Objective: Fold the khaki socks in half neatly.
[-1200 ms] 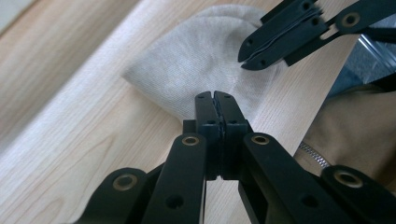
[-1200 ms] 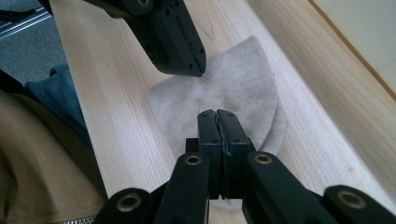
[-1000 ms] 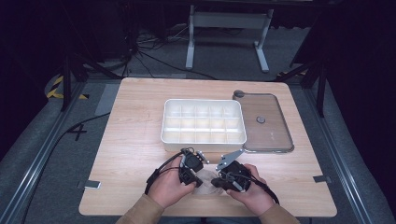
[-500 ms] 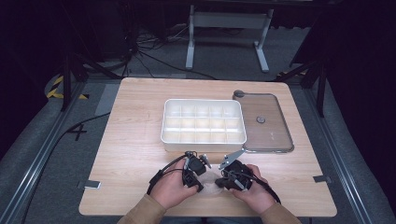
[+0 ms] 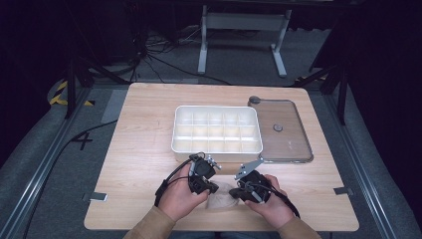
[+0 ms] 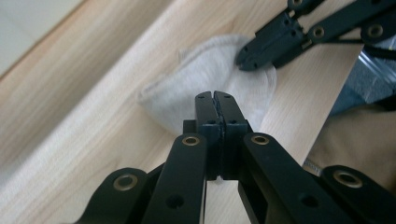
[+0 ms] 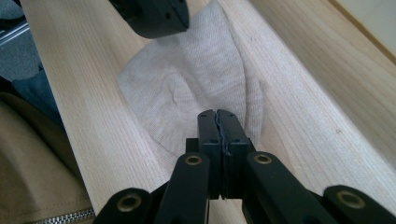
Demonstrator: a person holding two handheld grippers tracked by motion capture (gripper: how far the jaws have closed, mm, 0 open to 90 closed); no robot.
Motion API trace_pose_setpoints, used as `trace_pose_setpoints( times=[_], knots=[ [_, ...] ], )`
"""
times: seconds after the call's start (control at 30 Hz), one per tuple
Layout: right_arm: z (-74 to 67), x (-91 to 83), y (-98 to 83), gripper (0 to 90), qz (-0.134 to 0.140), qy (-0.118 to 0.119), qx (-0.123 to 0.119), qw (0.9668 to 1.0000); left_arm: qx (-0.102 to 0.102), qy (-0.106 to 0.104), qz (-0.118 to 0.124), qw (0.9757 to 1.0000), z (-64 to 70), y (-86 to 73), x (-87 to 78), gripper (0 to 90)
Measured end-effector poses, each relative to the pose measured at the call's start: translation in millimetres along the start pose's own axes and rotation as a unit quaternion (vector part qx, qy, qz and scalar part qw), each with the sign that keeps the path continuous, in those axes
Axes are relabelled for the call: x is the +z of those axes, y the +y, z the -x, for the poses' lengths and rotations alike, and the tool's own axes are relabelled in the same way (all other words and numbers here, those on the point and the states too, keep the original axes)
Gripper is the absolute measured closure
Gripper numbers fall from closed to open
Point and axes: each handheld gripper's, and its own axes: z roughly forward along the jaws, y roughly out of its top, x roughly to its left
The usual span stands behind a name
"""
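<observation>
A small pale knitted cloth (image 5: 221, 198) is laid flat on the wooden table (image 5: 139, 149), near the front edge, on the person's side of the white compartment tray (image 5: 217, 130) and well apart from it. The cloth is located between the two grippers.

The left gripper (image 5: 201, 174) is held at the left edge of the cloth. In the left gripper view, its jaws are seen pressed together, with the tips (image 6: 216, 100) over the cloth (image 6: 205, 84); whether fabric is pinched between them cannot be told.

The right gripper (image 5: 251, 186) is held at the right edge of the cloth. In the right gripper view, its jaws are likewise pressed together, with the tips (image 7: 218, 116) set over the near edge of the cloth (image 7: 196, 88); a grip on the fabric cannot be confirmed.

A clear lid (image 5: 283, 130) is placed flat on the table, touching the right side of the tray.
</observation>
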Motion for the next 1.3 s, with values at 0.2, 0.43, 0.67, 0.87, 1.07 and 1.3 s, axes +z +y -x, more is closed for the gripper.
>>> trace_pose_setpoints(
  times=[0.2, 0.43, 0.67, 0.87, 1.07, 1.3],
  knots=[
    [0.1, 1.2, 0.3, 90.0, -0.003, 0.002, 0.001, 1.0000, -0.004, 0.023, -0.012, 0.9997, -4.8, 0.4, 12.6, 89.9],
    [1.4, 6.7, -1.3, 90.0, -0.014, 0.001, 0.001, 0.9999, -0.013, 0.037, -0.033, 0.9987, -12.0, -2.2, 24.4, 89.9],
    [0.2, 5.3, -1.0, 90.0, -0.015, 0.003, 0.002, 0.9999, -0.014, 0.046, -0.030, 0.9984, -14.5, -4.9, 21.7, 89.9],
    [-2.1, 2.0, 1.9, 90.0, -0.008, 0.006, -0.005, 0.9999, -0.021, 0.037, -0.016, 0.9990, -17.0, -8.9, 9.8, 89.1],
    [-7.2, 4.2, 9.3, 90.0, 0.001, 0.011, -0.015, 0.9998, -0.026, 0.035, -0.008, 0.9990, -17.5, -14.3, -0.5, 88.8],
    [-7.0, 12.9, 13.6, 90.0, 0.000, 0.009, -0.013, 0.9999, -0.034, 0.030, -0.007, 0.9990, -22.4, -21.1, -2.0, 87.1]
  ],
)
